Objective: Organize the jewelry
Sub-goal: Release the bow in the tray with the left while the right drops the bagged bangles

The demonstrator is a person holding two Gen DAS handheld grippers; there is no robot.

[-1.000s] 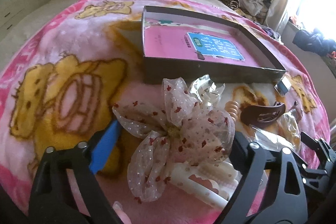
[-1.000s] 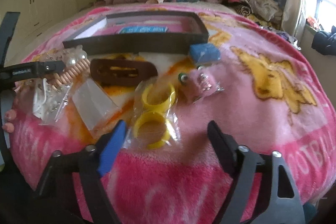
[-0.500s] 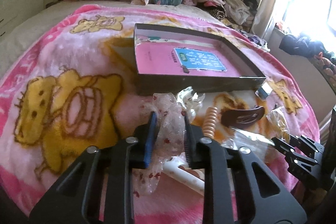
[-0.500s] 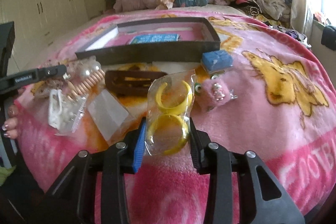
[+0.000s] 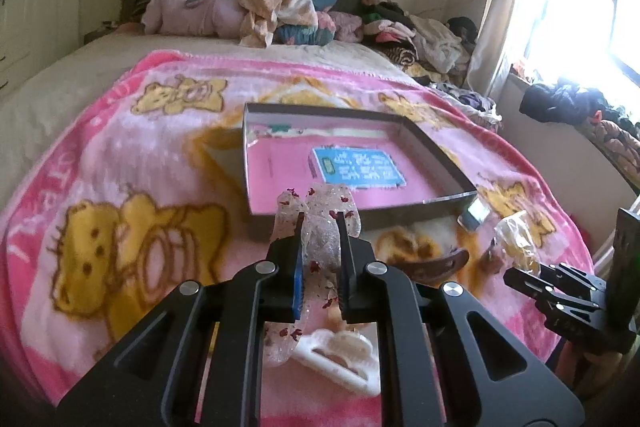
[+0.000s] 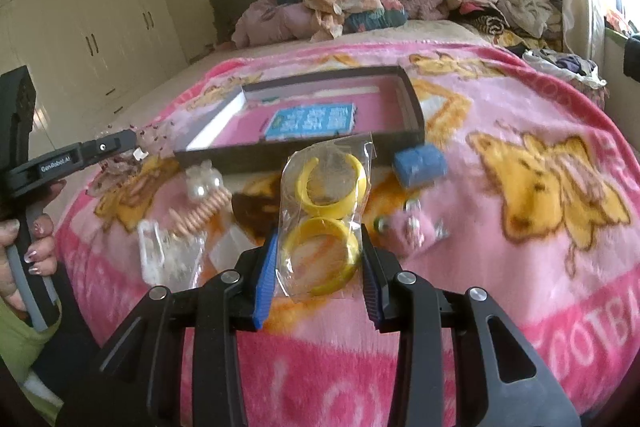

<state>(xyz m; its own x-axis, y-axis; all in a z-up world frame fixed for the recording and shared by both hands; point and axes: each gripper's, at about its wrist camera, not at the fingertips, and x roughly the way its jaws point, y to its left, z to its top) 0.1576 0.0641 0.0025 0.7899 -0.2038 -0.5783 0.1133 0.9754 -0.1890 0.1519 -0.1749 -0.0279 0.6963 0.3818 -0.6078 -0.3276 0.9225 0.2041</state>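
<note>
In the left wrist view my left gripper (image 5: 320, 218) is shut on a sheer bow (image 5: 320, 199) with red dots, held above the pink blanket in front of the dark-walled box (image 5: 436, 147). The bow's lower tail hangs below the jaws. In the right wrist view my right gripper (image 6: 320, 231) is shut on a clear bag of two yellow bangles (image 6: 326, 187), lifted clear of the blanket near the box (image 6: 280, 157). The left gripper (image 6: 128, 143) with the bow shows at the left there. The box holds only a pink booklet with a blue label (image 5: 356, 169).
On the blanket lie a white hair claw (image 5: 340, 351), a brown hair clip (image 5: 432, 263), a peach coil tie (image 6: 200, 211), bagged white pieces (image 6: 160, 259), a blue roll (image 6: 420, 167) and a pink pad with earrings (image 6: 404, 231). A hand (image 6: 36, 247) grips the left handle. Clothes pile at the headboard.
Both grippers closed, the left on the bow and the right on the bangle bag. Both then rose, lifting their items off the blanket towards the box.
</note>
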